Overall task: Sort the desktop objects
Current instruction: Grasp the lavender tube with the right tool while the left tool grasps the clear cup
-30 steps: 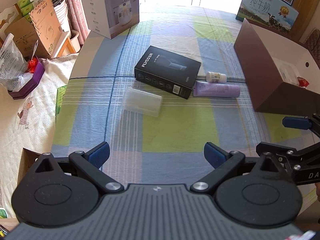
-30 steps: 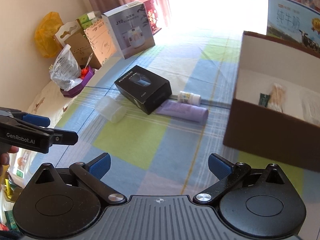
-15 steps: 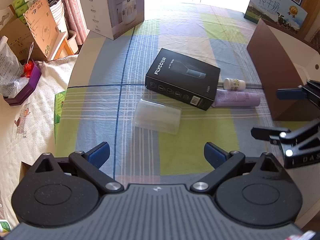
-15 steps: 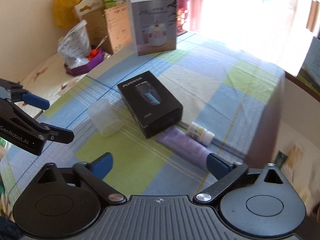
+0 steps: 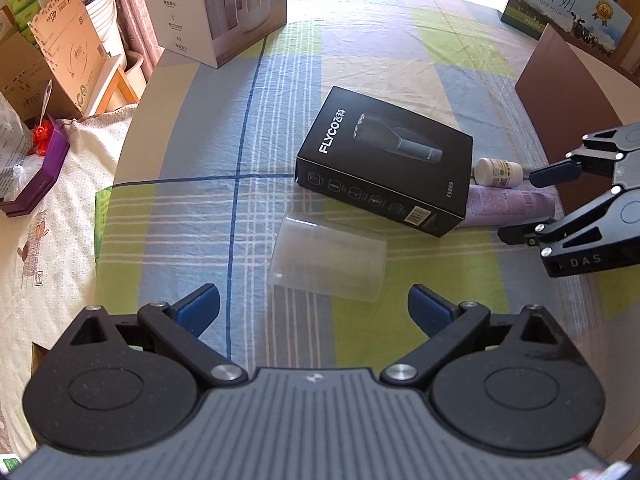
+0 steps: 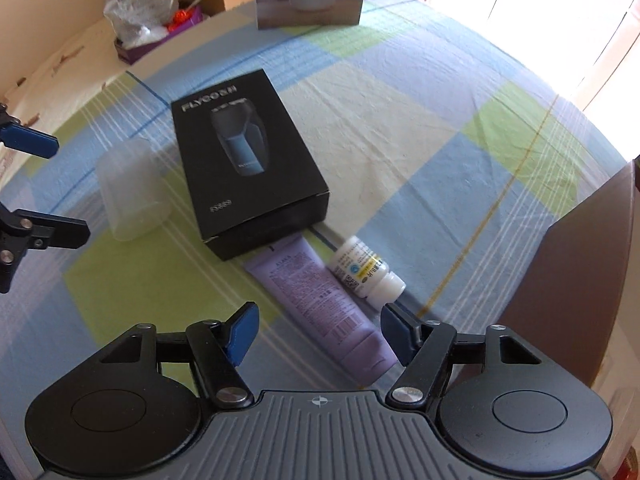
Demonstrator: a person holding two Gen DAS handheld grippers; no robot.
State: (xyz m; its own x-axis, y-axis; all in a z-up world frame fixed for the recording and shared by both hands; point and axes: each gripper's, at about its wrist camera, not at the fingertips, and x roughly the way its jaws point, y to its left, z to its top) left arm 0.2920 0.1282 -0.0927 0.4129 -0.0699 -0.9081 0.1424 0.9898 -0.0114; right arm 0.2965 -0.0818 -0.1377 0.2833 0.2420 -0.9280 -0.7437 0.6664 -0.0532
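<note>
Right gripper (image 6: 318,330): spread, straddling tube (image 6: 320,304) at lower centre; centre, then pinch mid-body.
Left gripper (image 5: 314,310): spread, empty, near cup (image 5: 328,258).

One black box (image 5: 384,160), one clear cup (image 5: 328,258) (lying on its side), one purple tube (image 6: 320,300). One small white bottle (image 6: 362,274), one brown carton (image 5: 568,92).

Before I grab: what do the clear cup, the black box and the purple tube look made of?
Clear cup: probably thin plastic with a frosted finish; the cloth's stripes show blurred through its wall. Black box: looks like printed cardboard, matte, with sharp folded edges and a barcode. Purple tube: seems soft plastic with a satin finish, flattened at one end and printed with small text.
</note>
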